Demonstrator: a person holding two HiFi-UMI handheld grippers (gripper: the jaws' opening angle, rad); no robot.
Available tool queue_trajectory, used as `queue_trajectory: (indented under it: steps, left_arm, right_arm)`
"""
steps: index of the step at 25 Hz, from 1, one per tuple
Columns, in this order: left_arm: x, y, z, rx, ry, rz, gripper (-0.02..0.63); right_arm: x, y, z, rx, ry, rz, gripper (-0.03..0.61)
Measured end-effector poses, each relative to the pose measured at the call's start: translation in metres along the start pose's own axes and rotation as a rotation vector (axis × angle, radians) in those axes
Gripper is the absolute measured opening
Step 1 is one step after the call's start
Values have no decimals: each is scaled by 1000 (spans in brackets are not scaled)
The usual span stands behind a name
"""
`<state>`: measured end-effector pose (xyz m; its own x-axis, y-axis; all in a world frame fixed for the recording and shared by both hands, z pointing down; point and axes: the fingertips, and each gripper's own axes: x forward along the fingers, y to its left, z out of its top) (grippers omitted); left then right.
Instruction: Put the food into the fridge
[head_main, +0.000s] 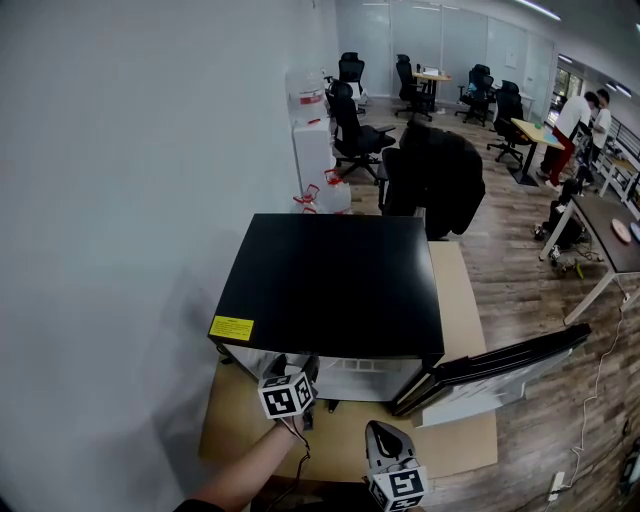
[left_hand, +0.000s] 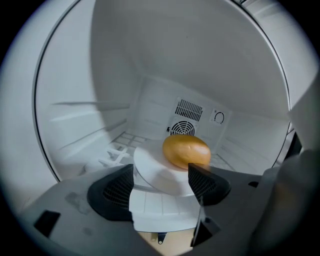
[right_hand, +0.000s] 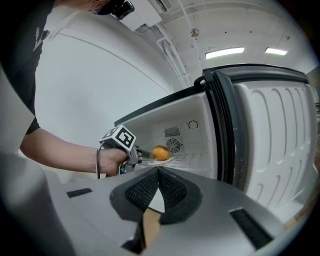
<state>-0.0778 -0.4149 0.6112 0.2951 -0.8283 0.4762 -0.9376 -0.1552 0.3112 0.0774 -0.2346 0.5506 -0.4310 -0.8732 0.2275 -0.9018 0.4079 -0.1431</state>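
Observation:
A round golden-brown food item (left_hand: 186, 151) lies on a white plate (left_hand: 155, 172) that rests on the shelf inside the open fridge (head_main: 330, 280). My left gripper (left_hand: 162, 184) reaches into the fridge opening. Its jaws stand wide open on either side of the plate's near edge, and the pads do not press on it. The right gripper view shows the same food (right_hand: 160, 153) and plate (right_hand: 167, 159) just beyond the left gripper (right_hand: 141, 156). My right gripper (right_hand: 159, 176) hangs back in front of the fridge, shut with nothing between its jaws. It also shows at the bottom of the head view, right gripper (head_main: 384, 438).
The fridge door (head_main: 500, 365) is swung open to the right. The fridge stands on a cardboard sheet (head_main: 465, 300) against a white wall. A fan grille (left_hand: 182, 128) is on the fridge's back wall. Office chairs (head_main: 355, 130), a water dispenser (head_main: 312, 140) and people (head_main: 580, 115) are farther back.

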Motion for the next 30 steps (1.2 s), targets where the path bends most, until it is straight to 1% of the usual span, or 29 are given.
queue_trajectory:
  steps: [5, 8, 14, 18, 21, 28, 30]
  left_arm:
    - [0, 1, 0, 44, -19, 28, 314]
    - [-7, 6, 5, 43, -56, 46, 314]
    - [-39, 2, 7, 43, -112, 13, 314]
    - [-83, -1, 2, 38, -164, -11, 314]
    - [-124, -9, -7, 33, -211, -48, 314]
    - [-236, -31, -39, 28, -302, -132, 313]
    - [-269, -39, -48, 42, -328, -153, 313]
  right_arm:
    - [-1, -2, 0, -1, -15, 1, 58]
    - [-2, -3, 1, -2, -15, -2, 58]
    - [-7, 1, 1, -8, -8, -13, 58]
    - [-21, 14, 4, -19, -22, -16, 58]
    - [-35, 23, 7, -20, -38, -30, 58]
    - [-81, 51, 20, 0, -77, -78, 58]
    - [-99, 63, 21, 0, -80, -92, 58]
